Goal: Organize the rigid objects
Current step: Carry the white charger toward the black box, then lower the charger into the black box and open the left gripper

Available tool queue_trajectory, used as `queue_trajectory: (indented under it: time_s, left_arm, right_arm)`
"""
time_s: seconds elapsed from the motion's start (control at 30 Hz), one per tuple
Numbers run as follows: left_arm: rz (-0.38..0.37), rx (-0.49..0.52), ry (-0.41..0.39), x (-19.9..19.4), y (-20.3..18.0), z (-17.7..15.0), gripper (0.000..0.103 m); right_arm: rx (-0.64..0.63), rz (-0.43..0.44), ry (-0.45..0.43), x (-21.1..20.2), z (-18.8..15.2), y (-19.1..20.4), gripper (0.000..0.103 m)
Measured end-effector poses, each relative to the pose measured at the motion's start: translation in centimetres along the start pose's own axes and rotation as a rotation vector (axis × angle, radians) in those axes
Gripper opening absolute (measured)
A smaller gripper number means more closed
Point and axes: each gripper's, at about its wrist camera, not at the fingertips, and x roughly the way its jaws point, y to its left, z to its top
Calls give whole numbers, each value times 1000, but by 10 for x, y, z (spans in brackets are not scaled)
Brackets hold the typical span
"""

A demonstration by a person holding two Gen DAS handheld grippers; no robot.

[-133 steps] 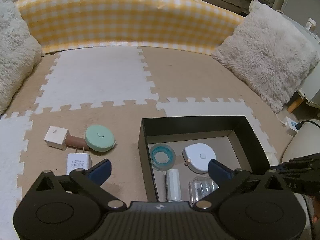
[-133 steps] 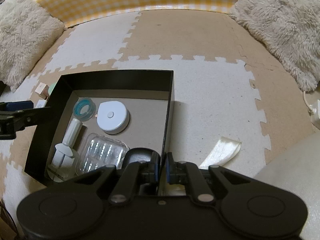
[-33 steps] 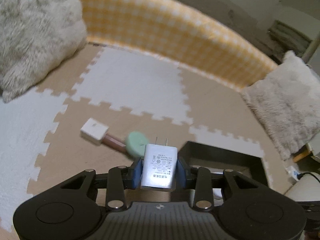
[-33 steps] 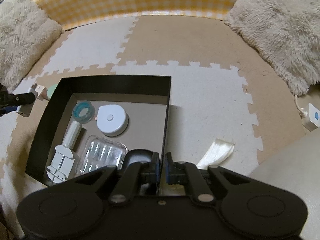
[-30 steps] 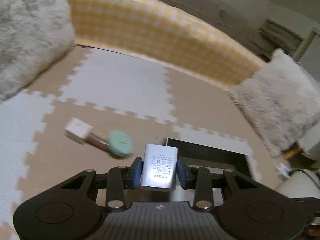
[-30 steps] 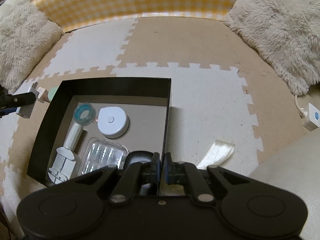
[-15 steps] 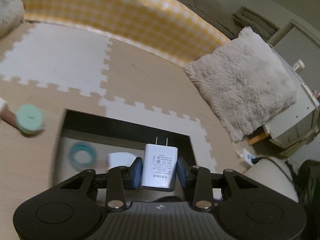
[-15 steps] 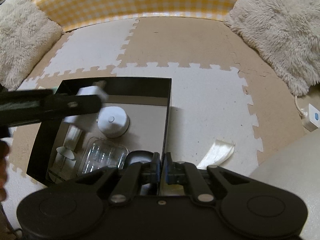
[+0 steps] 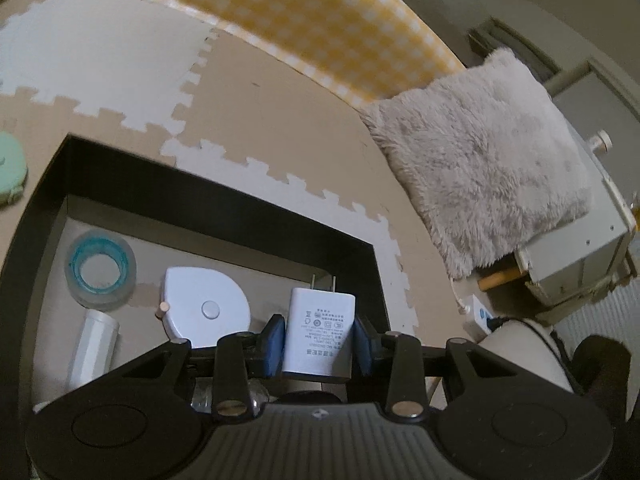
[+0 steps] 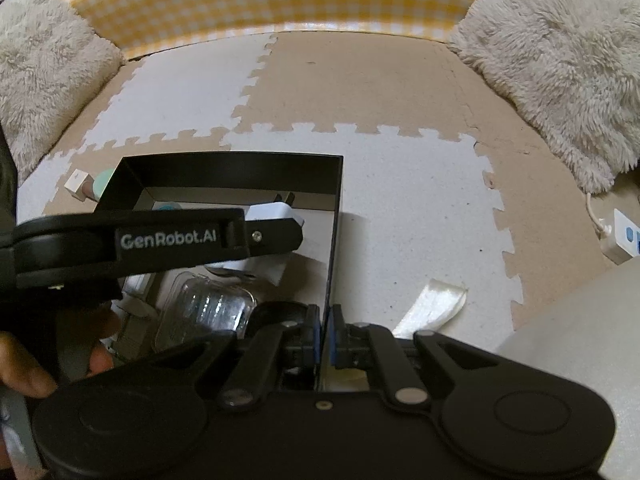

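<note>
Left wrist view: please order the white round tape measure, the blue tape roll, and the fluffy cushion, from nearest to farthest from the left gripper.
From the left gripper, which is shut on the white charger:
1. White round tape measure, in the black box, just left of the fingers.
2. Blue tape roll, in the box's far left corner.
3. Fluffy cushion, outside the box, far right.

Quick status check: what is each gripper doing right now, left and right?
Left gripper: shut on the white charger, held above the black box.
Right gripper: shut on the box's right wall, pinching its edge.
</note>
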Motion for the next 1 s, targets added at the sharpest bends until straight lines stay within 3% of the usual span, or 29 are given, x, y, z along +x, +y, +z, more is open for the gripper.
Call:
queue_trajectory:
  time_s: [0.17,0.27,0.6,0.87,1.0]
  left_arm:
    - [-28,-42,-4,9,3,-1,39]
    - [-28,-29,-4,9,0,-1,52]
    - [7,19,40,6,-4,-3,53]
    - [13,33,57,2,-7,-4,72]
    - [25,53,55,-3,-10,-3,88]
  right_arm:
    - [-3,-2,0,0,-1,1,5]
    - [-2,-2,0,0,-1,1,5]
    - [-3,-1,0,0,0,0,5]
    - [-1,1,-1,0,0,0,5]
    - [3,7,2,1,-1,0,5]
